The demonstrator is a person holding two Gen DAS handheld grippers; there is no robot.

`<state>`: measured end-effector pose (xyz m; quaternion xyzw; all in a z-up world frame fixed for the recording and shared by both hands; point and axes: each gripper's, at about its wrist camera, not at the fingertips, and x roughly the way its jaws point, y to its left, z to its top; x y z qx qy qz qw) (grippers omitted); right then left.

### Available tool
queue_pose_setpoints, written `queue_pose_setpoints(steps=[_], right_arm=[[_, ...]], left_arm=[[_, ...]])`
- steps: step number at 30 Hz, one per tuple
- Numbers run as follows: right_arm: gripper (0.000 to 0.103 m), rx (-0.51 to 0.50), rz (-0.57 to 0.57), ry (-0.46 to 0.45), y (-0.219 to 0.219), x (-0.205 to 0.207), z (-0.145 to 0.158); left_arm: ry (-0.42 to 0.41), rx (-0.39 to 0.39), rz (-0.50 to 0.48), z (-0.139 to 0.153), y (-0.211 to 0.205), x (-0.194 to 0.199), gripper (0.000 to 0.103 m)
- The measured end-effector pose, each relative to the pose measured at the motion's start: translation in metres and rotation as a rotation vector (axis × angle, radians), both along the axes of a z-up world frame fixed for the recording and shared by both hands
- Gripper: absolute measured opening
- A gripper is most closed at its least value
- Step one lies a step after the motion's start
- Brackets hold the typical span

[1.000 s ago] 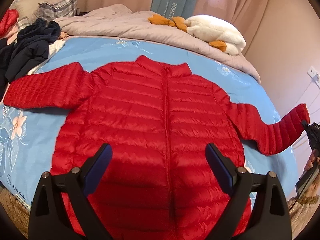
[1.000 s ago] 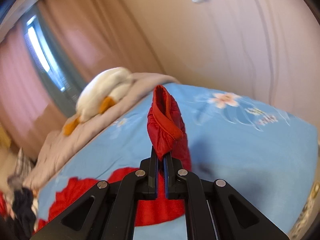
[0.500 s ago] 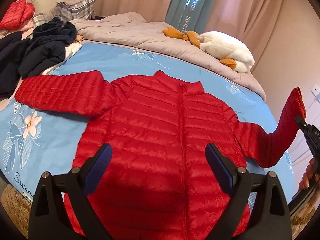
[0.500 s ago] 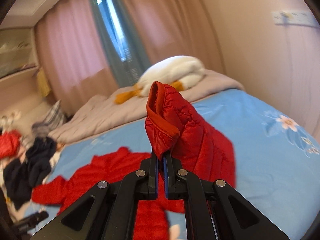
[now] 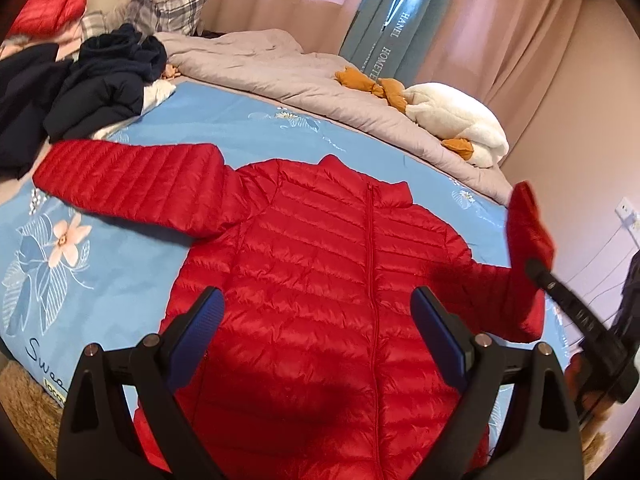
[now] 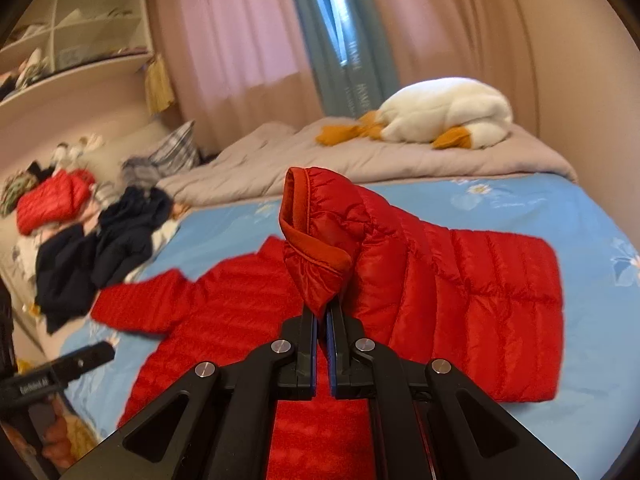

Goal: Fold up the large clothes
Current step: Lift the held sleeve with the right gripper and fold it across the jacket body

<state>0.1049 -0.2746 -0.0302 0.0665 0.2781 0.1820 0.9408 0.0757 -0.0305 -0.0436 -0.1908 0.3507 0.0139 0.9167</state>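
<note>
Two grippers, one jacket. Starting on the left: past your left jaws there's a pile of dark clothes (image 5: 80,92), then the flat sleeve (image 5: 132,184) stretched out on the blue sheet (image 5: 120,280). Your left gripper (image 5: 318,326) hangs with its jaws wide apart and nothing between them, right over the lower front of the red puffer jacket (image 5: 320,280), zipper up, lying just ahead of the jaws. Further right, your right gripper (image 6: 322,320) has its jaws pinched together on the other sleeve's cuff (image 6: 316,248), lifted off the bed above the jacket body. Way beyond both jaws, a white plush goose (image 5: 456,120) sits on the grey duvet (image 5: 280,68).
</note>
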Motion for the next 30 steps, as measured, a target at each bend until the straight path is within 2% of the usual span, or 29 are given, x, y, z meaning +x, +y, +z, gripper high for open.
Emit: queue_pose_setpoints(steps=[6, 13, 19, 26, 30], right_arm=[[0.005, -0.029, 0.09, 0.062, 0.027, 0.0, -0.015], [0.005, -0.082, 0.177, 0.16, 0.063, 0.004, -0.041], [0.005, -0.137, 0.211, 0.224, 0.083, 0.003, -0.061], [0.006, -0.191, 0.249, 0.302, 0.103, 0.006, -0.085], [0.006, -0.216, 0.253, 0.314, 0.105, 0.005, -0.086]], left_arm=[[0.011, -0.046, 0.005, -0.006, 0.008, -0.001, 0.094], [0.025, -0.024, 0.04, -0.009, 0.015, -0.002, 0.094], [0.053, 0.018, 0.072, -0.017, 0.023, 0.001, 0.094], [0.083, 0.002, 0.095, -0.032, 0.032, 0.005, 0.094], [0.102, -0.007, 0.084, -0.038, 0.032, 0.01, 0.094]])
